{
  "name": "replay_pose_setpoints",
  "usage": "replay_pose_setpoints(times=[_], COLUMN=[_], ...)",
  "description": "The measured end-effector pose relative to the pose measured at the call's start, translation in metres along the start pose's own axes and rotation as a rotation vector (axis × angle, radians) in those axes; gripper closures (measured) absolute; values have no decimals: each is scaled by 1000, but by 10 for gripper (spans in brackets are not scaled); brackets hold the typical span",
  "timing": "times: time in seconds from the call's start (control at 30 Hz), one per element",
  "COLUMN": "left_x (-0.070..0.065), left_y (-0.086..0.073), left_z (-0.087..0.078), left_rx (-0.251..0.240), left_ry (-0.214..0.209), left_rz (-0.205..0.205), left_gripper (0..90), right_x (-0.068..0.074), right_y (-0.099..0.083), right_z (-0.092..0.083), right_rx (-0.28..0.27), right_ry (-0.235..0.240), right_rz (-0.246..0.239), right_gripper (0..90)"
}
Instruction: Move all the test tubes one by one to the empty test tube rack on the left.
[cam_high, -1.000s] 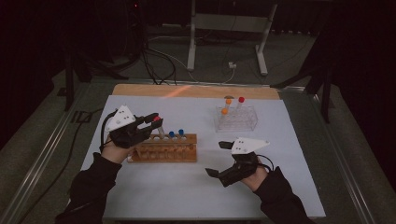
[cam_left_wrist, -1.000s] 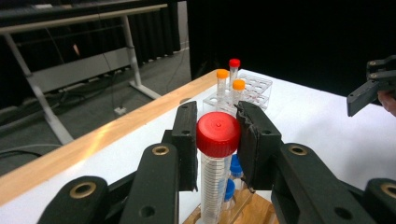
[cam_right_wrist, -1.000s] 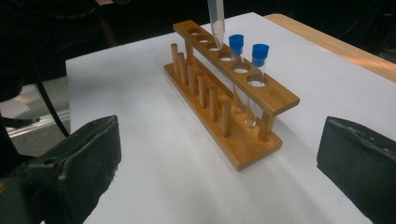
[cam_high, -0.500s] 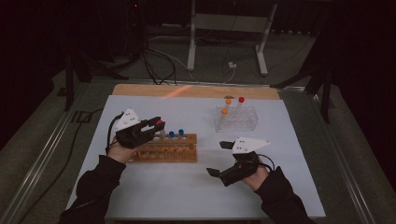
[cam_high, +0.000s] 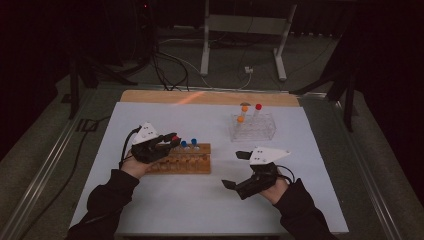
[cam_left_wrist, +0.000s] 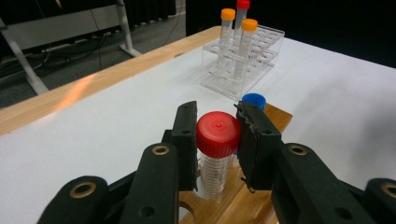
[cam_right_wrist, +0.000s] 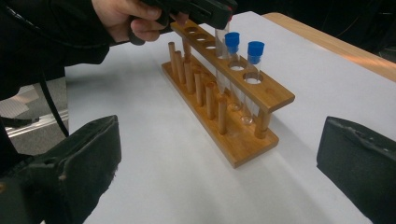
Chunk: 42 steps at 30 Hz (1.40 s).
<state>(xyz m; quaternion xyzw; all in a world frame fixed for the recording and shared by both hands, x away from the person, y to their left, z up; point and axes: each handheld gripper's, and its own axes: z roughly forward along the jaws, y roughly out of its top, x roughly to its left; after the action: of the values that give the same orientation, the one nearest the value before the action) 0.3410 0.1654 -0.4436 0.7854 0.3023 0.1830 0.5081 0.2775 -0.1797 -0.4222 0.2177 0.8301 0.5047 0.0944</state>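
While the left gripper (cam_left_wrist: 217, 142) is clamping the red-capped tube (cam_left_wrist: 217, 156) over a hole in the wooden rack (cam_left_wrist: 252, 205), its tip is risking catching the rim beneath and jamming; the right gripper (cam_high: 240, 170) is idling with jaws apart.

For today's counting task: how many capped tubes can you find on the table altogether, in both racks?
6. Three stand in the clear plastic rack: two orange-capped, one red-capped. Two blue-capped tubes stand in the wooden rack. The left tool grips another red-capped tube there.
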Motion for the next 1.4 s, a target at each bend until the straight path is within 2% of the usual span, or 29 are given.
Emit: replay_pose_setpoints(times=[0.3, 0.4, 0.57, 0.7, 0.8, 1.03, 1.13, 1.4], left_x=[1, 2, 0, -5, -10, -17, -21, -25], left_y=[-4, -4, 1, 3, 3, 3, 2, -2], left_z=[1, -2, -16, -27, -31, -43, -47, -48], left_rx=[6, -11, -50, -69, -65, -101, -99, -90], left_ry=[-6, -36, -65, -71, -74, -129, -135, -143], left_rz=[-13, -25, -19, -15, -10, -14, -3, 9], left_gripper=[712, 691, 482, 310, 187, 26, 21, 15], right_x=[-1, -1, -6, -14, -24, -56, -74, -131], right_y=[0, 1, 0, 3, 7, 17, 19, 11], right_z=[-2, -3, -8, -14, -20, -34, -35, -22], right_rx=[-5, -15, -53, -68, -82, -115, -108, -85], right_ry=[-3, -19, -21, -50, -82, -219, -278, -386], right_rz=[-10, -34, -45, -52, -25, -23, -5, 126], right_gripper=[0, 0, 0, 0, 0, 0, 0, 0])
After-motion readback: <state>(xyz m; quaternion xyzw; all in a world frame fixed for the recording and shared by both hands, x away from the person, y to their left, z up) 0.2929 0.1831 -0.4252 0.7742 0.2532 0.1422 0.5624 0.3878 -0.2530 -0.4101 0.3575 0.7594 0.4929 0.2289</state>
